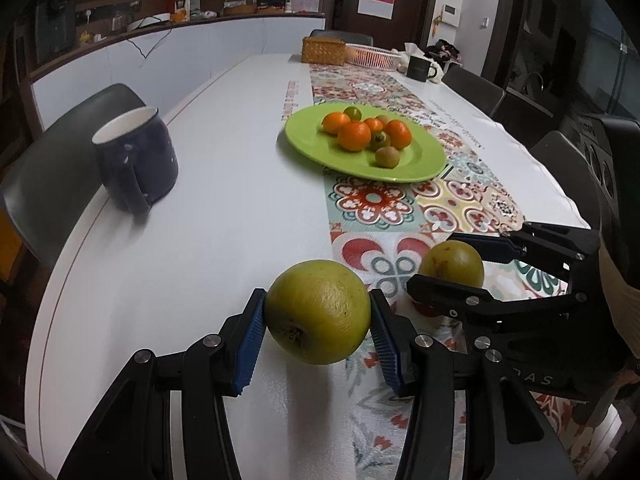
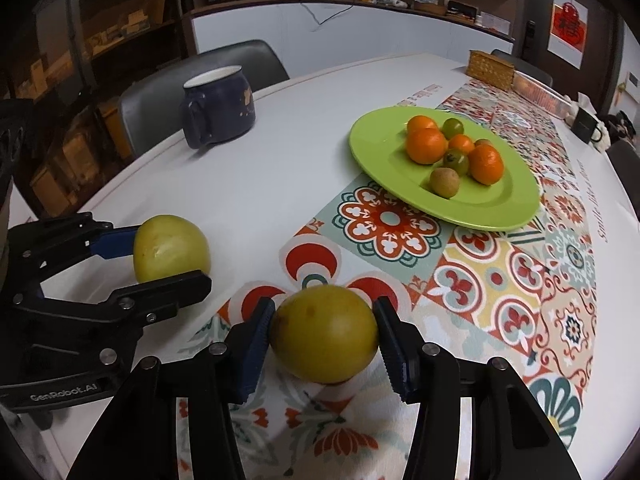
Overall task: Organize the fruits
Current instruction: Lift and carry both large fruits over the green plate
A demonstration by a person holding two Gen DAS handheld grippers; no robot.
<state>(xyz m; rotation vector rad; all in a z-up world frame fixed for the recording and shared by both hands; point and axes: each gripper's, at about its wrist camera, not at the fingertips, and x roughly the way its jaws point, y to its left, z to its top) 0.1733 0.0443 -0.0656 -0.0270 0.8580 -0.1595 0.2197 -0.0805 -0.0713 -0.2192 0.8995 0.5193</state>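
Note:
My left gripper (image 1: 318, 294) is shut on a yellow-green round fruit (image 1: 318, 316), its blue pads pressed against both sides, low over the white table. To its right, my right gripper (image 1: 434, 258) grips a second yellow-green fruit (image 1: 452, 264) over the patterned runner. In the right wrist view that gripper (image 2: 324, 302) clamps its fruit (image 2: 324, 336), and the left gripper (image 2: 172, 256) shows at the left with its own fruit (image 2: 170, 248). Farther back, a green plate (image 1: 424, 160) (image 2: 500, 216) holds several oranges (image 1: 354, 136) and small green fruits.
A dark blue mug (image 1: 136, 160) (image 2: 220, 108) stands on the left of the table, near a grey chair (image 1: 52, 168). At the far end are a wicker box (image 1: 323, 50), a pale basket (image 1: 372, 56) and a black mug (image 1: 420, 68). The patterned runner (image 2: 500, 280) runs down the middle.

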